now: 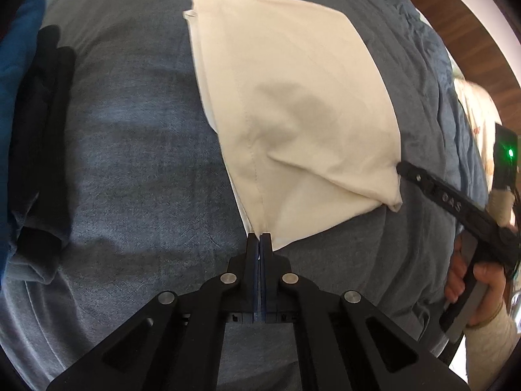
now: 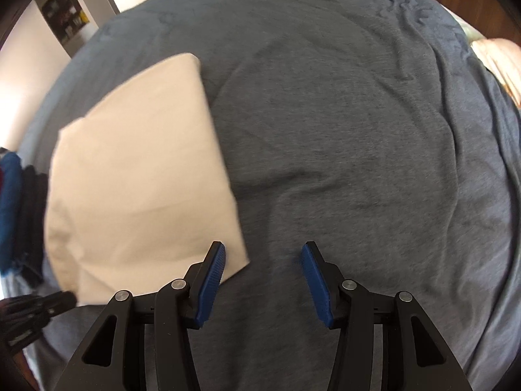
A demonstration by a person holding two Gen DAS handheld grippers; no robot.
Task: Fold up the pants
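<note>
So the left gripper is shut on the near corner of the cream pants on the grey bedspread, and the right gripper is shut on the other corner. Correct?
Not quite. The right gripper is open, its jaws apart over the grey bedspread beside the cream pants, as the right wrist view shows. The left gripper is shut on the near corner.

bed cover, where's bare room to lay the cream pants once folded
Widest free patch: the grey bed cover right of the cream pants, out to its rumpled edge. A narrower strip lies between the pants and the dark clothes pile. That side is crowded.
</note>
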